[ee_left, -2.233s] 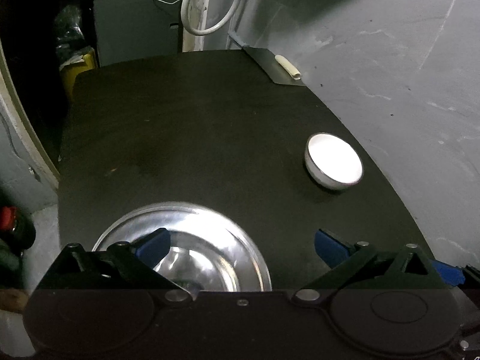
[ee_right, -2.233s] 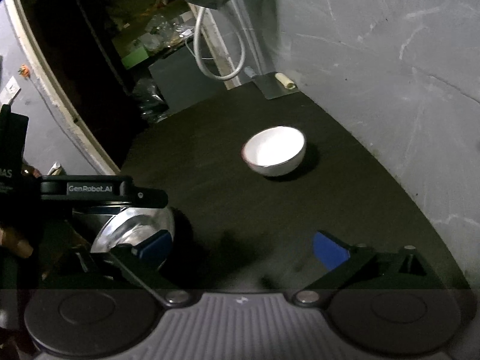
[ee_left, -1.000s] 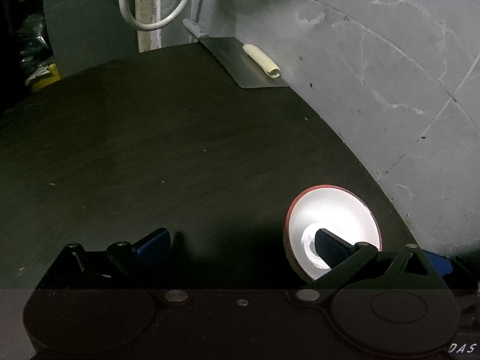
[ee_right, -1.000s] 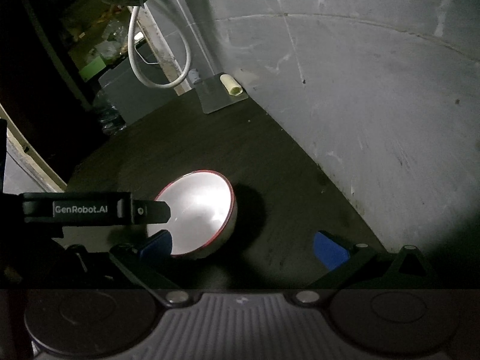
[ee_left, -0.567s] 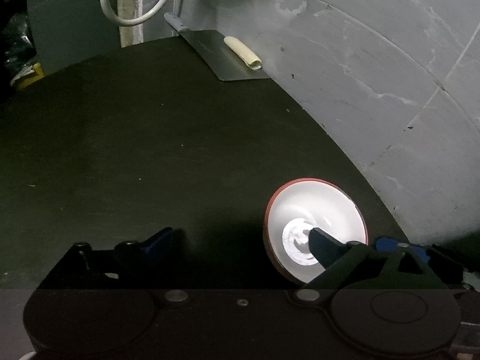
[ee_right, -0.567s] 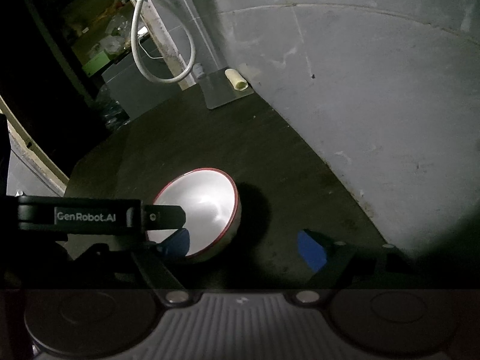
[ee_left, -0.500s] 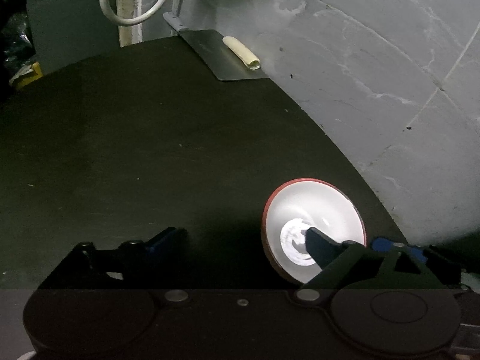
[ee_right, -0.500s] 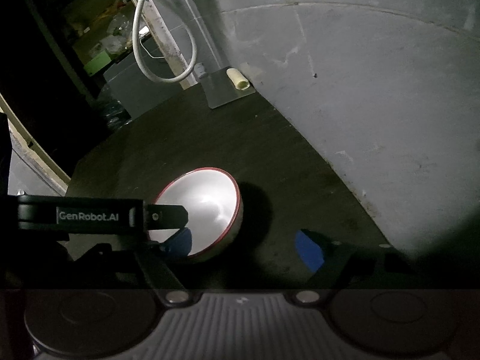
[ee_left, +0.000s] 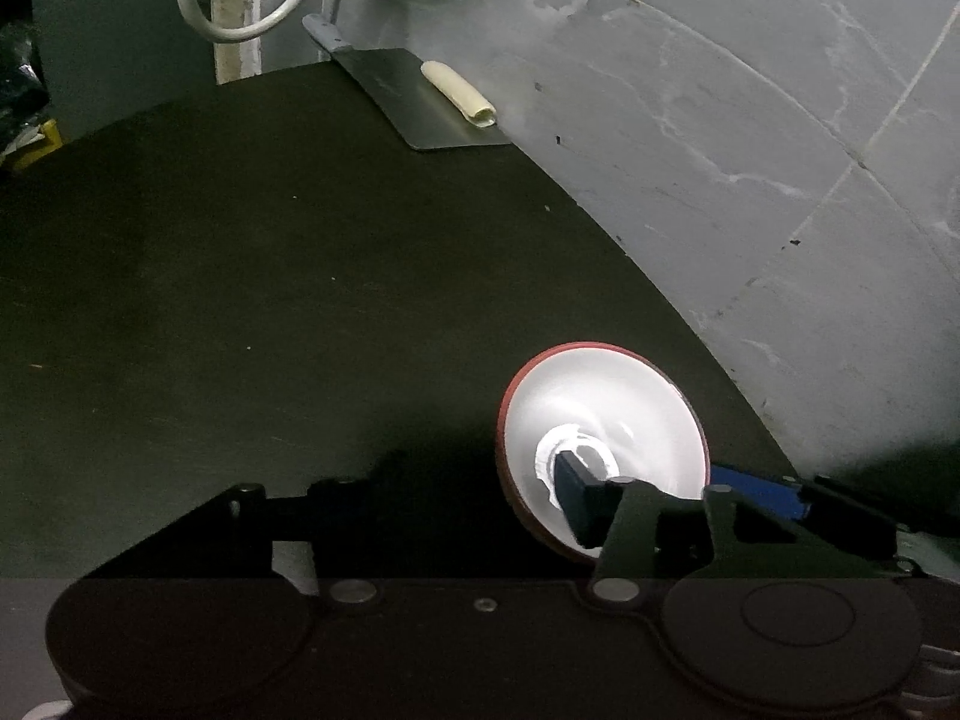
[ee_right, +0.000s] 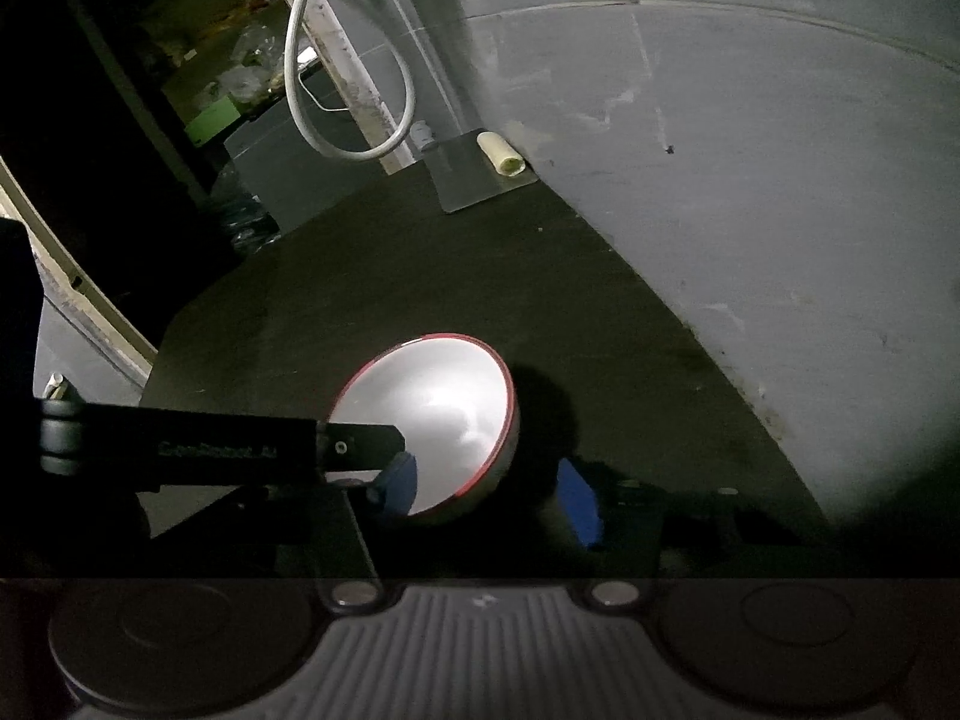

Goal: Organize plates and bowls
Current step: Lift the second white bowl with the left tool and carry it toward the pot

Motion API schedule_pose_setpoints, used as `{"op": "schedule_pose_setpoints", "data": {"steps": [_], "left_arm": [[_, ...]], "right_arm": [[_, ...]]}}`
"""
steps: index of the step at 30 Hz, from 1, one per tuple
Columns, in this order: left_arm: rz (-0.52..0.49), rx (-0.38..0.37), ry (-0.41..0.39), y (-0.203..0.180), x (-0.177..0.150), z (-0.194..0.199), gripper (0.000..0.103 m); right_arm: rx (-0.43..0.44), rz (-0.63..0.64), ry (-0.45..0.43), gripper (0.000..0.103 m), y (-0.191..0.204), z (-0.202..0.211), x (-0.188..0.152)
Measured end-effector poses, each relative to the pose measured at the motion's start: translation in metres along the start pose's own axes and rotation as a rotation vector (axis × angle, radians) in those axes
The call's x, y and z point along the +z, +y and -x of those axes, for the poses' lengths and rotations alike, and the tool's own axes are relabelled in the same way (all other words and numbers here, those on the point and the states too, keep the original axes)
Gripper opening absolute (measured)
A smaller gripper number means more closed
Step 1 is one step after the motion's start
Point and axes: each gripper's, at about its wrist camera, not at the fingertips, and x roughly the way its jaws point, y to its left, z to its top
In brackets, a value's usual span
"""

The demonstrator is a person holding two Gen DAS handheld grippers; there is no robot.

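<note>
A white bowl with a red rim [ee_left: 600, 420] stands on the dark counter [ee_left: 240, 276] close to the grey wall. My left gripper [ee_left: 474, 474] straddles the bowl's left wall: its right finger [ee_left: 570, 492] reaches inside the bowl and its left finger stays outside in shadow. Its jaws are closing and the pads are still apart from the wall. My right gripper [ee_right: 486, 480] straddles the opposite wall of the bowl [ee_right: 432, 414], left pad [ee_right: 399, 483] inside and right pad [ee_right: 579, 501] outside. Its jaws are closing too, with a gap still showing.
A flat steel blade [ee_left: 420, 114] with a cream roll [ee_left: 459, 93] on it lies at the counter's far end. A white hose loop [ee_left: 252, 12] hangs behind it. The grey tiled wall [ee_left: 750, 180] borders the counter on the right. Dark clutter fills the far left.
Both grippers came from beside a steel bowl to the white bowl. Over the last second both pairs of jaws have narrowed across its walls. The bowl has stayed in place.
</note>
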Motion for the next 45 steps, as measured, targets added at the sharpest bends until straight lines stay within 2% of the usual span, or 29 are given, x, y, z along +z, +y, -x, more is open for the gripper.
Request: {"op": "schedule_pose_setpoints", "data": {"steps": [6, 9, 12, 20, 45], "left_arm": [[0.005, -0.027, 0.004, 0.001, 0.002, -0.002, 0.039], [0.005, -0.046, 0.008, 0.000, 0.002, -0.003, 0.030], [0.003, -0.063, 0.005, -0.002, 0.002, -0.003, 0.027], [-0.009, -0.061, 0.004, -0.005, -0.002, 0.001, 0.026], [0.002, -0.060, -0.054, -0.005, -0.015, 0.035, 0.024]], "right_arm": [[0.018, 0.007, 0.003, 0.040, 0.004, -0.002, 0.000], [0.011, 0.019, 0.004, 0.038, 0.007, -0.003, 0.001], [0.015, 0.010, 0.009, 0.031, 0.006, -0.002, 0.001], [0.006, -0.002, 0.010, 0.027, 0.006, 0.002, -0.001], [0.003, 0.005, -0.033, 0.027, 0.028, 0.029, -0.013]]}}
